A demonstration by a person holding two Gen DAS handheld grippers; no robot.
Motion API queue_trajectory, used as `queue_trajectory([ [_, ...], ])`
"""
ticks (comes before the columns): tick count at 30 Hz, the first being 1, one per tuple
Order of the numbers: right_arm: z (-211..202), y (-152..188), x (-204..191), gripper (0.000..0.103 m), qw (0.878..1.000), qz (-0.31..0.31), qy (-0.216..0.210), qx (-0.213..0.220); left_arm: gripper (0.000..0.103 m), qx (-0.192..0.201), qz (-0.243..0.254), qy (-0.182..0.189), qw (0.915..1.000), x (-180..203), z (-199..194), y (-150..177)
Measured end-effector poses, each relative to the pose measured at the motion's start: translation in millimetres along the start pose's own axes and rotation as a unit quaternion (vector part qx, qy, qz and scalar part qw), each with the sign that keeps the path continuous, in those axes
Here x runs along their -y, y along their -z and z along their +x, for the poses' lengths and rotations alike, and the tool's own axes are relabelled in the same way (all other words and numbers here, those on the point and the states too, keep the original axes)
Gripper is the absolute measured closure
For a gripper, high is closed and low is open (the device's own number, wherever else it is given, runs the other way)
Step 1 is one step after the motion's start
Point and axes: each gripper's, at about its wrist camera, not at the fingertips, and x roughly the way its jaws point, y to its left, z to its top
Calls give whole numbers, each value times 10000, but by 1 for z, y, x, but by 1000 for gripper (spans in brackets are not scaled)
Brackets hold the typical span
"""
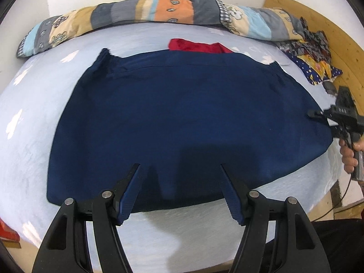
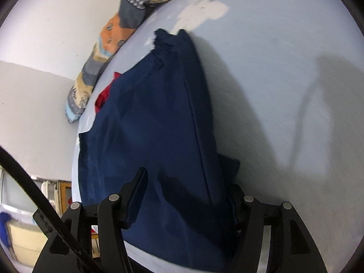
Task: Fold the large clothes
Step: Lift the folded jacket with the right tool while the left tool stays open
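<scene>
Two views, left wrist: navy garment (image 1: 182, 118) lies flat across the light blue bed (image 1: 34, 118), red cloth (image 1: 198, 45) peeking out behind it.
Left gripper (image 1: 179, 188): fingers apart over the near hem, nothing clamped.
Right wrist: right gripper (image 2: 188, 195) has fingers spread, garment's end lying between them, not pinched.

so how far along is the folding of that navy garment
Done: the navy garment lies spread flat on the light blue sheet, apparently folded over, a red piece showing at its far edge. In hand: nothing gripped; the left gripper is open over the near hem, the right gripper open around the side edge. Left: the remaining folds.
</scene>
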Motion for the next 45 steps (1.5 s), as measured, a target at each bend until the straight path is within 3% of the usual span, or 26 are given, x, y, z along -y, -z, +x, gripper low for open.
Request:
queue_trajectory([
  [2, 5, -3, -4, 57, 9999, -133, 31, 14, 36, 3, 46, -32, 10000, 8, 5, -3],
  [3, 8, -4, -5, 75, 9998, -181, 66, -15, 36, -23, 42, -53, 10000, 13, 10, -6],
  [4, 10, -6, -8, 76, 9998, -204, 78, -47, 36, -45, 42, -65, 10000, 16, 14, -9],
  [9, 0, -6, -29, 80, 9985, -331, 433, 59, 36, 76, 130, -338, 9993, 39, 36, -33],
  [13, -18, -4, -46, 81, 9990, -213, 206, 339, 36, 323, -174, -667, 9971, 39, 50, -58],
  [16, -29, 0, -61, 81, 9984, -298, 54, 485, 36, 236, -268, -1082, 9935, 32, 69, -69],
  [20, -35, 0, -75, 81, 9977, -337, -143, 577, 35, -26, -178, -1435, 9895, 30, 101, -63],
  [24, -38, 0, -89, 82, 9968, -284, -398, 633, 36, 240, 161, -2020, 9790, 48, 104, -59],
  [26, -43, 1, -93, 82, 9964, -297, -470, 647, 48, 291, -13, -1893, 9815, 47, 97, -61],
  [27, -44, 2, -96, 82, 9960, -315, -504, 673, 48, 443, -127, -1885, 9810, 45, 90, -63],
  [29, -47, 2, -99, 82, 9954, -274, -608, 684, 48, 709, -51, -2351, 9694, 46, 85, -63],
  [31, -50, 2, -102, 82, 9946, -221, -735, 700, 48, 230, 31, -2280, 9734, 43, 106, -58],
  [34, -50, 3, -109, 82, 9932, -179, -923, 681, 49, 379, 383, -2455, 9679, 50, 110, -54],
  [39, -53, 4, -127, 82, 9913, -183, -1104, 688, 51, 402, -177, -1740, 9838, 32, 76, -62],
  [43, -53, 8, -145, 82, 9908, -152, -1149, 705, 47, 909, -552, -1567, 9819, 7, 4, -67],
  [45, -52, 11, -156, 82, 9905, -128, -1167, 718, 39, 1184, -720, -1748, 9748, -15, -31, -60],
])
